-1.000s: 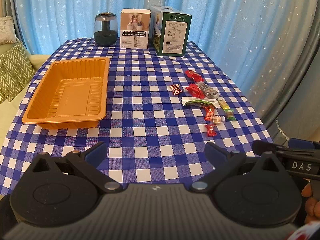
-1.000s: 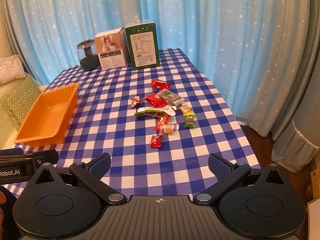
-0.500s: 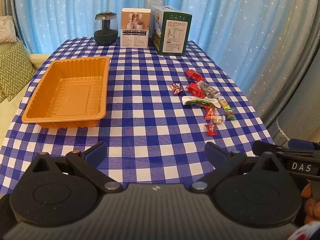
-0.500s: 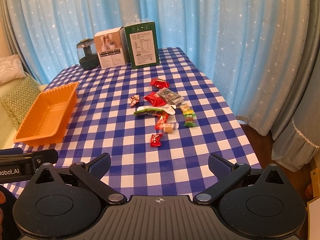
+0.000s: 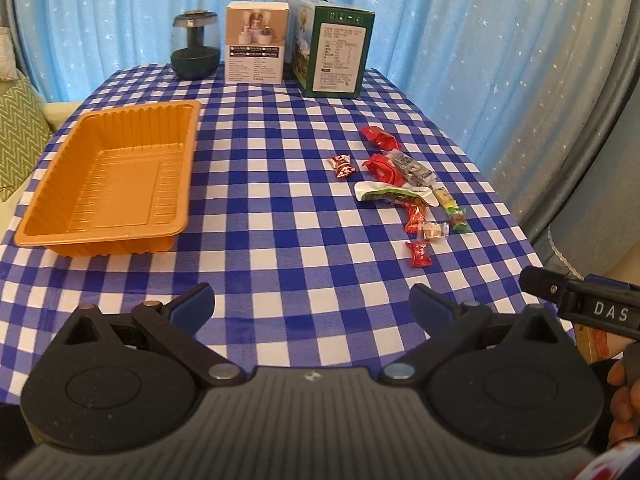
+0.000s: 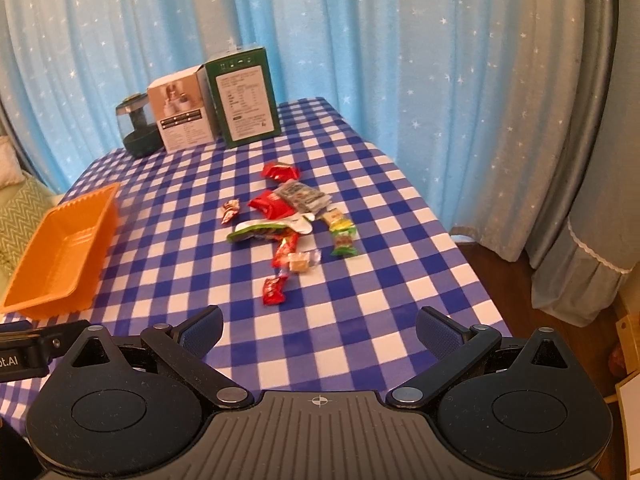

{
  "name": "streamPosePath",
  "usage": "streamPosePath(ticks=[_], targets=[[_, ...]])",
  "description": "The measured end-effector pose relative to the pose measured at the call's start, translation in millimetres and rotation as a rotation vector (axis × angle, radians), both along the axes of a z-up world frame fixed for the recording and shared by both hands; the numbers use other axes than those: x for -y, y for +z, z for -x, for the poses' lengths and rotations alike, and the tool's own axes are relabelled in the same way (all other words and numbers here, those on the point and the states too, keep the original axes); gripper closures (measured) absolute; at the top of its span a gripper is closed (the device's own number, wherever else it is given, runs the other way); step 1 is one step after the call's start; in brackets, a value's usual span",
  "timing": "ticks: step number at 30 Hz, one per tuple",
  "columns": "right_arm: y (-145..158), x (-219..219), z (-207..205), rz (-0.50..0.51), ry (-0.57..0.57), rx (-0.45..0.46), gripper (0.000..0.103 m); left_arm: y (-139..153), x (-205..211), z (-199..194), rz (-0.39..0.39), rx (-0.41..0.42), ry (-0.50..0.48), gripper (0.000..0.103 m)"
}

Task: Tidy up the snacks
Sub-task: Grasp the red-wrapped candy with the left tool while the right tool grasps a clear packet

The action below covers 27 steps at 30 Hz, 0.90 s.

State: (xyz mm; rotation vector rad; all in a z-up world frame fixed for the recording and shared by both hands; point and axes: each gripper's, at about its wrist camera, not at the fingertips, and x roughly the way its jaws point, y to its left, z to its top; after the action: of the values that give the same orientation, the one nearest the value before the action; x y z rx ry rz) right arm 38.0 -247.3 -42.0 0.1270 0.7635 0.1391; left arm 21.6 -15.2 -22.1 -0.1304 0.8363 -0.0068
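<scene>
Blue-padded, my left gripper (image 5: 312, 304) and right gripper (image 6: 319, 326) hover level, fingers spread and empty, near the table's front edge; snacks (image 6: 288, 224) lie scattered right of the orange tray (image 5: 108, 176).

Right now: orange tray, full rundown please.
The orange tray is a shallow rectangular bin of thin, glossy moulded plastic with ribbed walls, a ridged floor and a flat rolled rim. It holds nothing, sits upright and flat on the blue checked tablecloth at the table's left side, apart from the snacks. No gripper touches it.
</scene>
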Motion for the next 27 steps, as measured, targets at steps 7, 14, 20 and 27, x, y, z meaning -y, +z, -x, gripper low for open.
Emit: streamPosePath(ticks=[7, 14, 20, 27], targets=[[-21, 10, -34, -0.014, 0.012, 0.002, 0.019, -23, 14, -33, 0.033, -0.007, -0.043, 0.006], [-44, 22, -68, 0.003, 0.000, -0.014, 0.020, -52, 34, -77, 0.099, -0.016, -0.111, 0.021], [-54, 32, -87, -0.003, -0.019, -0.016, 0.020, -72, 63, -104, 0.104, -0.035, -0.184, 0.046], [-60, 46, -95, -0.036, -0.089, -0.050, 0.020, -93, 88, -125, 0.087, -0.031, -0.244, 0.069]])
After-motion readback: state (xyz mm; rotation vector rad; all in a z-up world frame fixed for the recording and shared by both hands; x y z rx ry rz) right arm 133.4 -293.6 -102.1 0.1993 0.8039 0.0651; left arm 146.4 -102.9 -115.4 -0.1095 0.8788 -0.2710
